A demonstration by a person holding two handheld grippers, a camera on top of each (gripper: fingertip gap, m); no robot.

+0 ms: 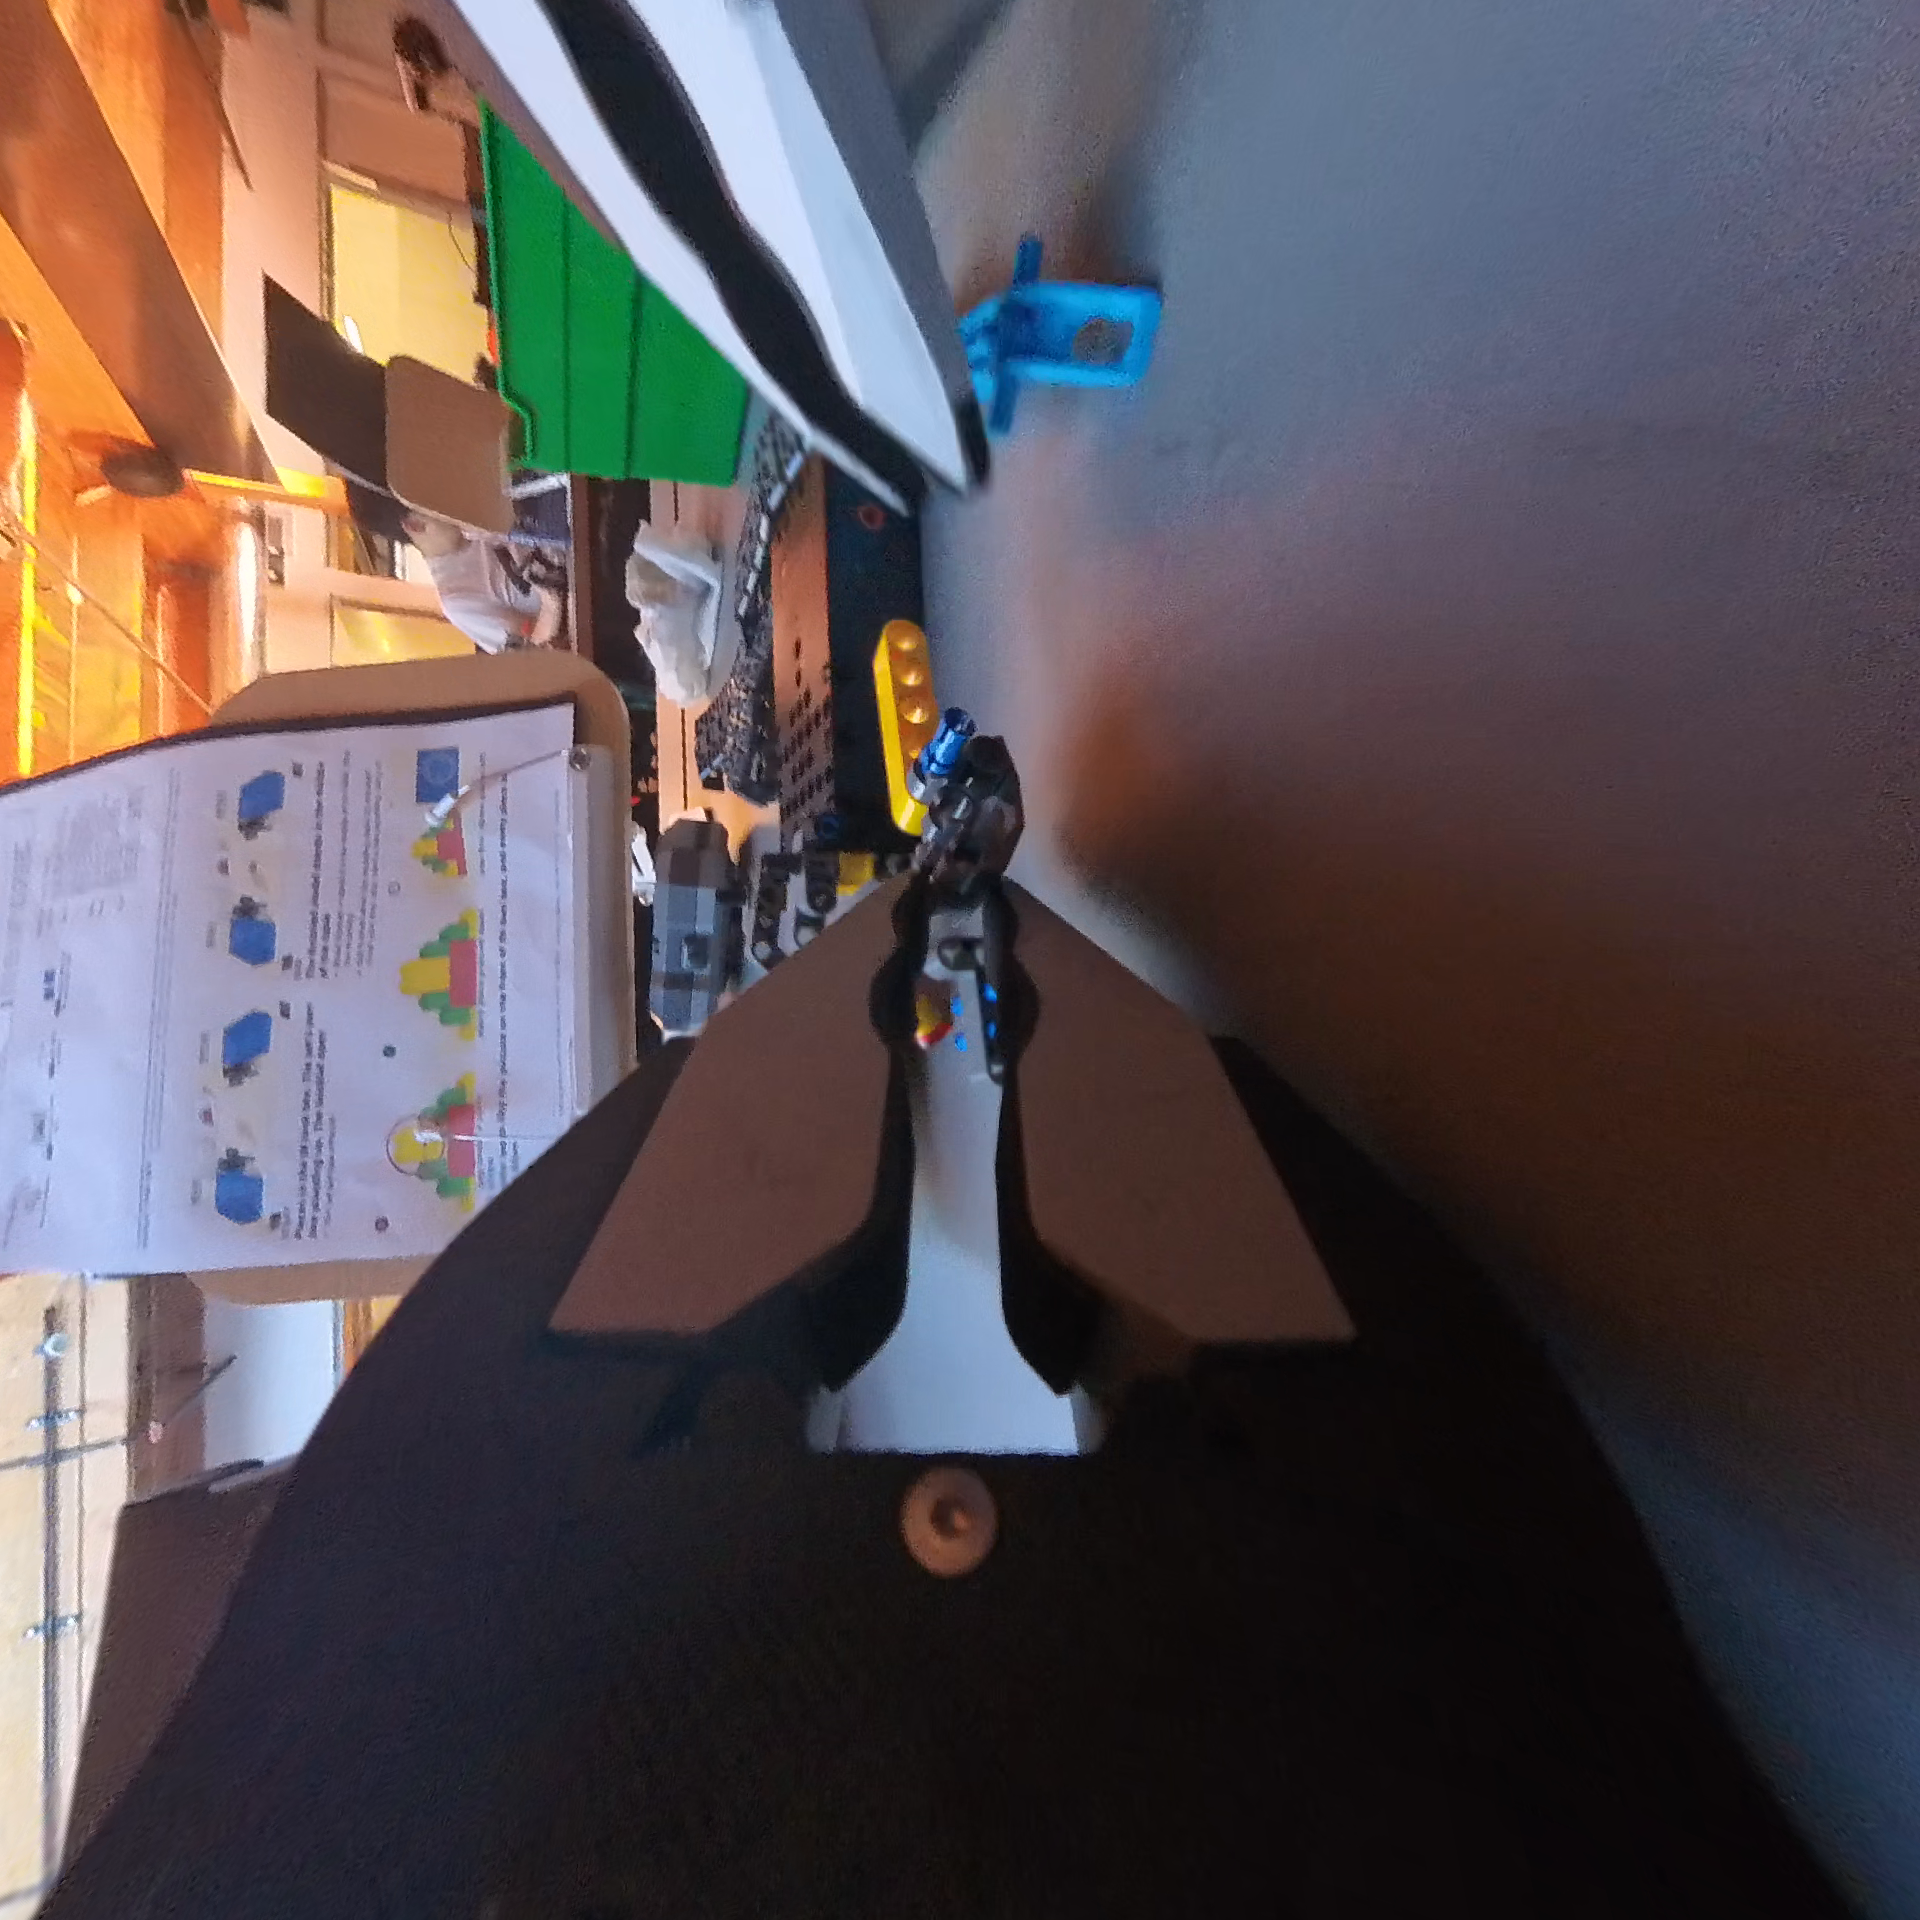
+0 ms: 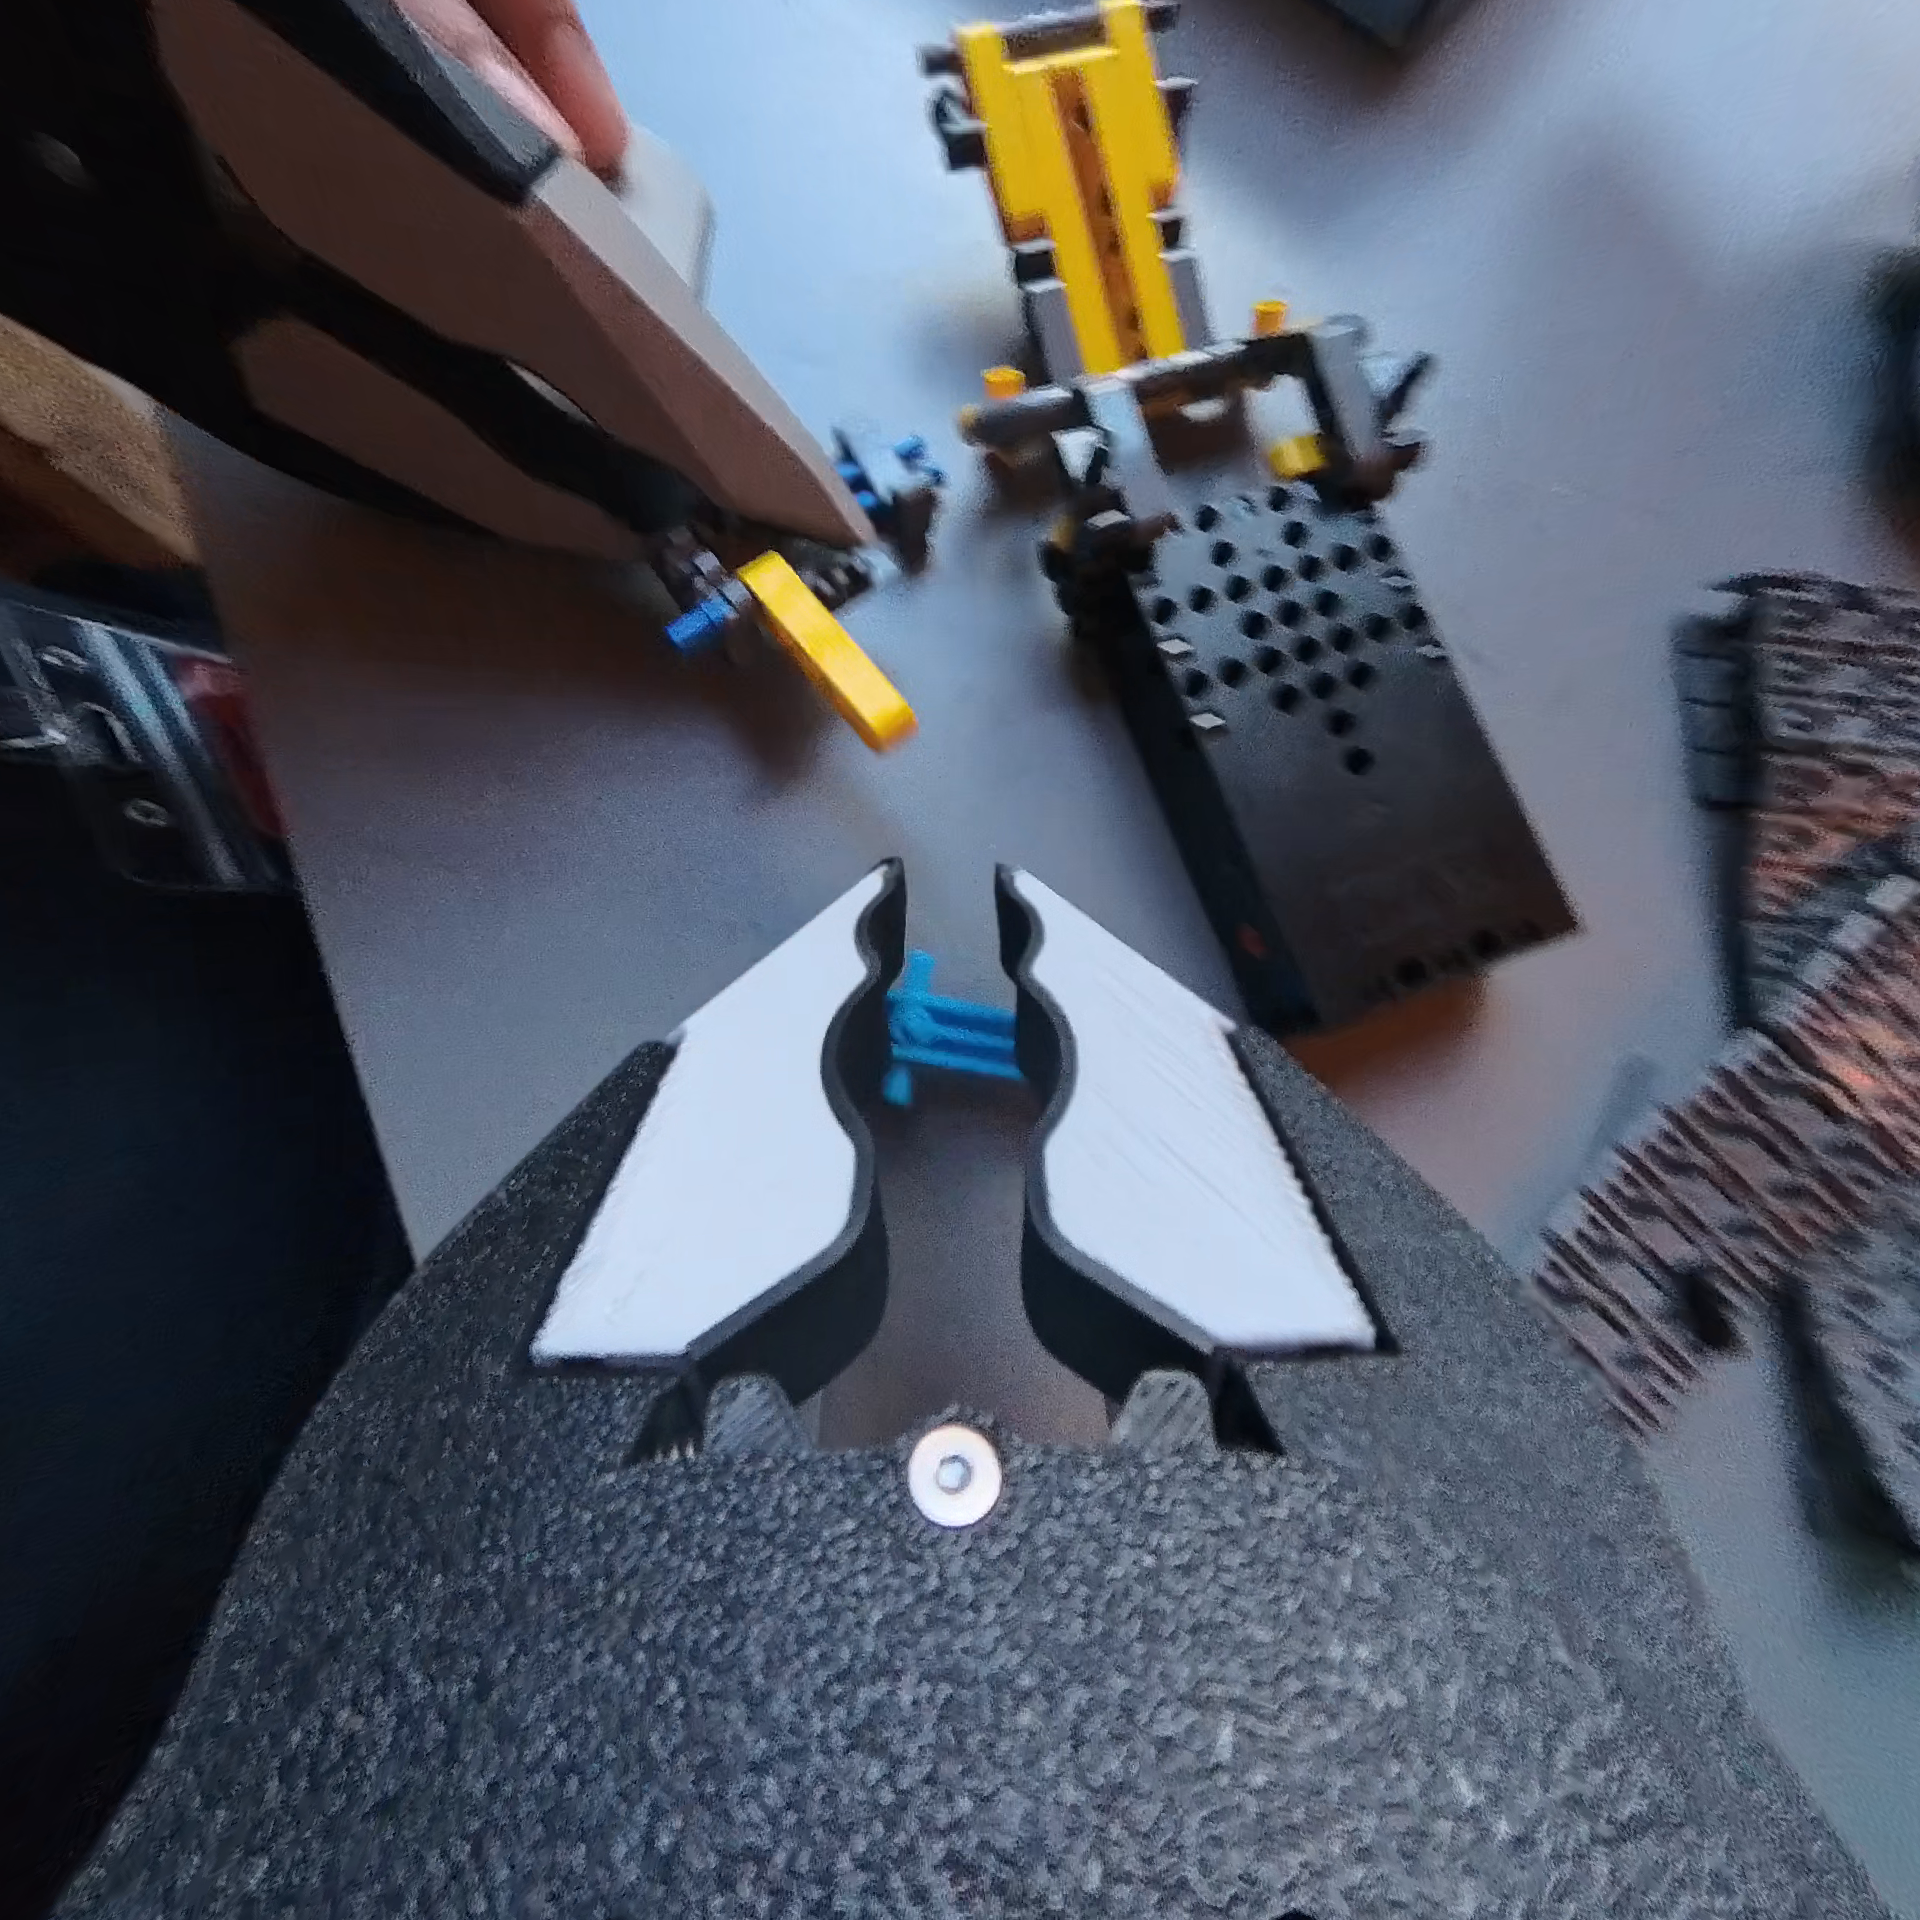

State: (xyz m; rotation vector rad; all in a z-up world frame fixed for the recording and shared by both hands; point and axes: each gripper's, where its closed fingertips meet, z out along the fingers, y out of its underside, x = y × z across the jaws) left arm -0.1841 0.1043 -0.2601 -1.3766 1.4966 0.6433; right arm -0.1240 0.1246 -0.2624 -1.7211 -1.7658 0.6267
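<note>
In the right wrist view, my right gripper (image 2: 948, 914) sat at lower centre, its fingers (image 2: 727, 1132) clenched on a small blue connector (image 2: 940, 1029) held crosswise just behind the tips, though the tips themselves stood slightly apart. I judged that grip shallow: the piece could twist or pop out if I squeezed unevenly. Beyond it, toward the upper left of that frame, my left gripper (image 2: 748, 582) reached in over the grey worktop (image 2: 582, 821), clamped on a small dark assembly (image 2: 707, 582) carrying a yellow beam (image 2: 831, 655) and a blue pin (image 2: 691, 627). In the left wrist view the same assembly (image 1: 971, 810) sat pinched at the fingertips (image 1: 904, 914) near centre frame, with the beam (image 1: 906, 717) sticking out sideways, so a knock against anything could lever it loose. Farther up, a black perforated block (image 2: 1309, 727) lay joined to a yellow-and-grey frame (image 2: 1081, 177) at top centre. Both views were blurred, so misjudged alignment was a real risk.
</note>
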